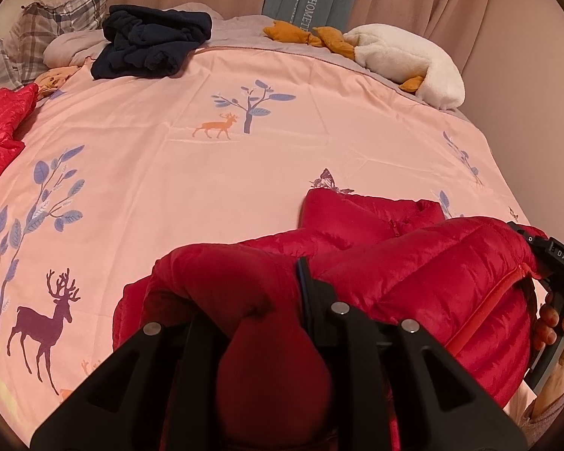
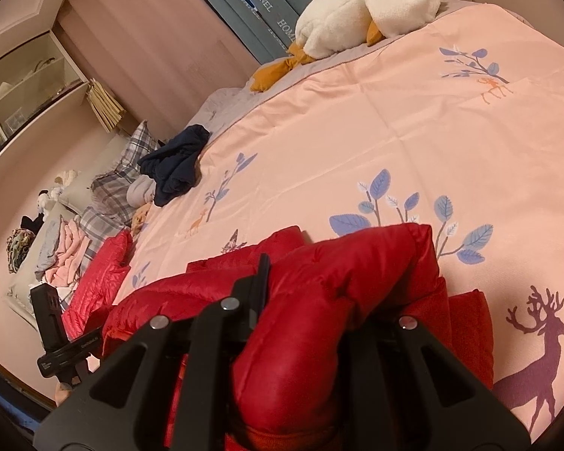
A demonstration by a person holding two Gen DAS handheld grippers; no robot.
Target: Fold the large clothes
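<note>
A red puffer jacket (image 1: 413,263) lies bunched on the near part of the pink bed cover (image 1: 206,173). My left gripper (image 1: 270,293) is shut on a fold of it; red fabric bulges up between the fingers and hides the left one. In the right wrist view the same jacket (image 2: 338,282) is pinched by my right gripper (image 2: 319,293), shut, with its right finger buried under the cloth. The right gripper also shows at the left view's right edge (image 1: 556,263), held by a hand at the jacket's zipper edge.
A second red quilted garment (image 1: 0,127) lies at the bed's left side. A dark navy garment (image 1: 150,41) sits near plaid pillows (image 1: 56,26). A white goose plush (image 1: 406,60) rests at the far edge. Shelves (image 2: 18,86) stand beyond the bed.
</note>
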